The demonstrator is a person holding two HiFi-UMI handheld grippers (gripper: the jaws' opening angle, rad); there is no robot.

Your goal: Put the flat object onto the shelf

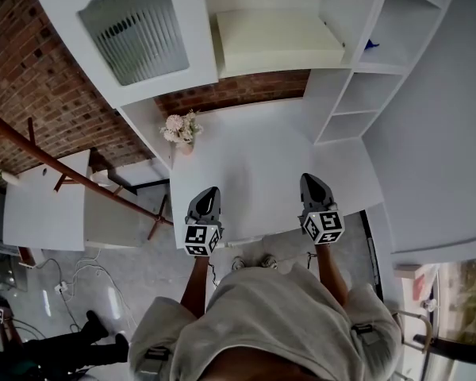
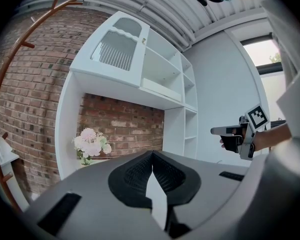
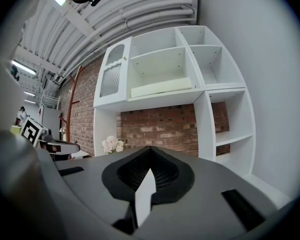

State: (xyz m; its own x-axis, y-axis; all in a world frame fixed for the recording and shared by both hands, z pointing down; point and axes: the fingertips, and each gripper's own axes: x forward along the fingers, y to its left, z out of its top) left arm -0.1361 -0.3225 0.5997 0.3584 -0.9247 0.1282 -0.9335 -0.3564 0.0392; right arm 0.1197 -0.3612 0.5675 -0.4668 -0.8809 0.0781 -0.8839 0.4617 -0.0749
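Observation:
A flat cream board (image 1: 278,42) lies on an upper shelf of the white shelf unit (image 1: 365,94); the right gripper view shows the board (image 3: 162,88) in the wide middle compartment. My left gripper (image 1: 209,190) and right gripper (image 1: 309,178) hover side by side over the white counter (image 1: 262,149), well short of the shelves. Both are shut with nothing between the jaws. In the left gripper view my left gripper (image 2: 152,154) points at the brick back wall, and the right gripper (image 2: 217,130) shows to its right. My right gripper (image 3: 150,149) faces the shelves.
A vase of pale flowers (image 1: 182,129) stands at the counter's back left corner. A cabinet door with ribbed glass (image 1: 139,30) closes the upper left compartment. Small open cubbies (image 1: 357,105) stack on the right. A brown wooden rail (image 1: 63,173) and a white side table (image 1: 44,201) sit to the left.

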